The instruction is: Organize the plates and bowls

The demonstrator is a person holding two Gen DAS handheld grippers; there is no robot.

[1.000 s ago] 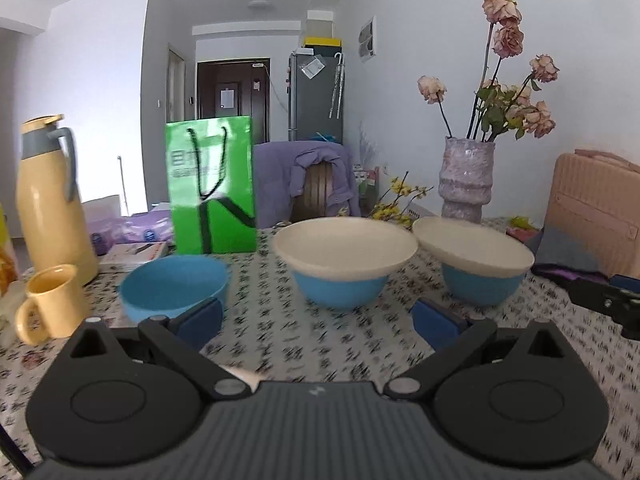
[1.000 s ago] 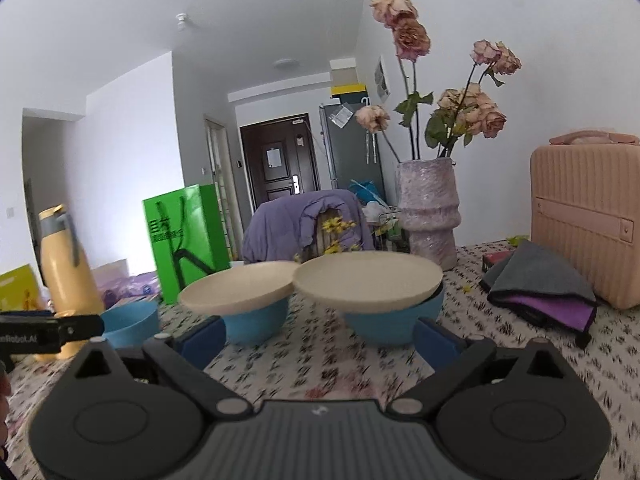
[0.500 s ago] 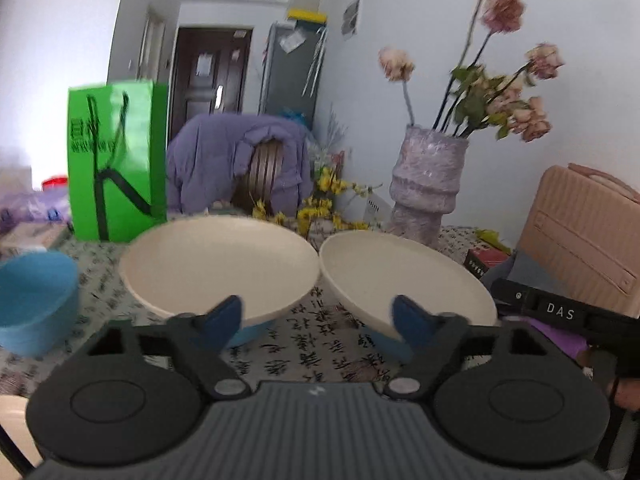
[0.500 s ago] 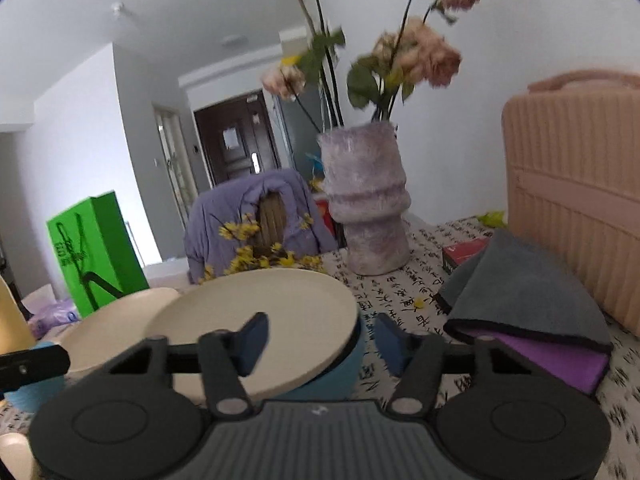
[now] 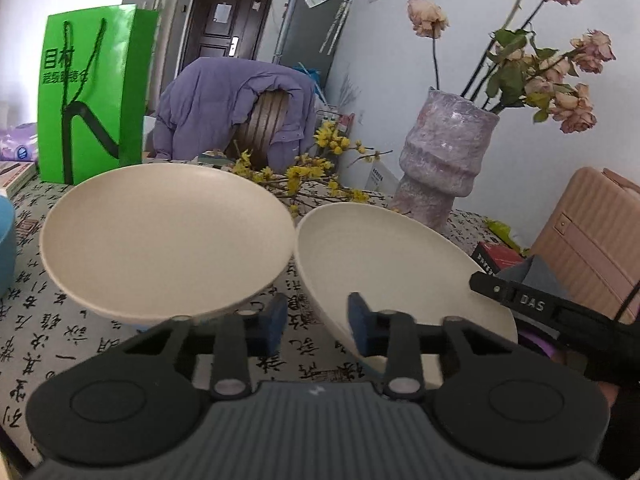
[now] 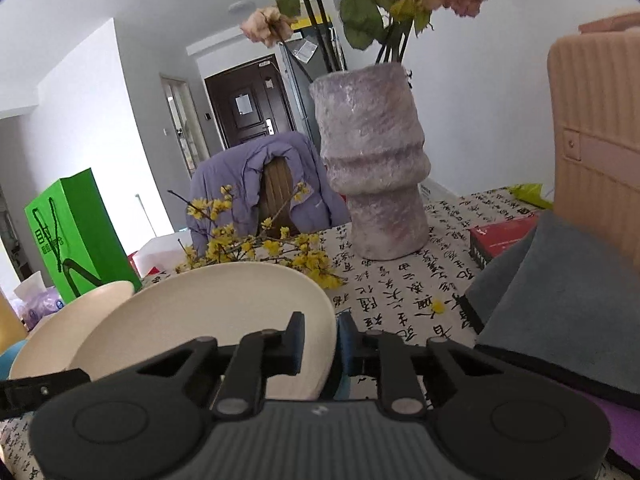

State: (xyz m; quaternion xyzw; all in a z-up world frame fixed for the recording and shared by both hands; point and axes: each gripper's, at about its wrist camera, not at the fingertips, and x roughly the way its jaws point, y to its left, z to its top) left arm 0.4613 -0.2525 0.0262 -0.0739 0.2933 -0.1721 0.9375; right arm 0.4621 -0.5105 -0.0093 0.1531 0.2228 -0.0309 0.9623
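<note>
Left gripper (image 5: 314,322) nearest, jaws narrow and closing, blue pads flanking the gap between the two cream plates with only tablecloth (image 5: 296,356) between them; right pad sits against the underside of the right cream plate (image 5: 384,256), whether it presses is unclear. Right gripper (image 6: 320,340) jaws closing, almost together, pinching the near right rim of the right cream plate, one pad on top and one below. That plate is tilted, its right side raised, face turned up and to the left; a blue bowl (image 6: 340,384) shows just under its rim. Left cream plate (image 5: 168,236) sits roughly level, face up, a sliver of blue bowl under it, rim almost touching the right plate's rim. Another blue bowl (image 5: 6,240) at the far left edge. Right side: grey cloth (image 6: 560,304), red box (image 6: 504,240), pink suitcase (image 6: 596,152). Behind the plates: yellow flower sprigs (image 5: 312,172), purple vase (image 6: 372,160) of dried roses, upright. Far: green bag (image 5: 92,92), purple jacket over a chair (image 5: 232,108).
</note>
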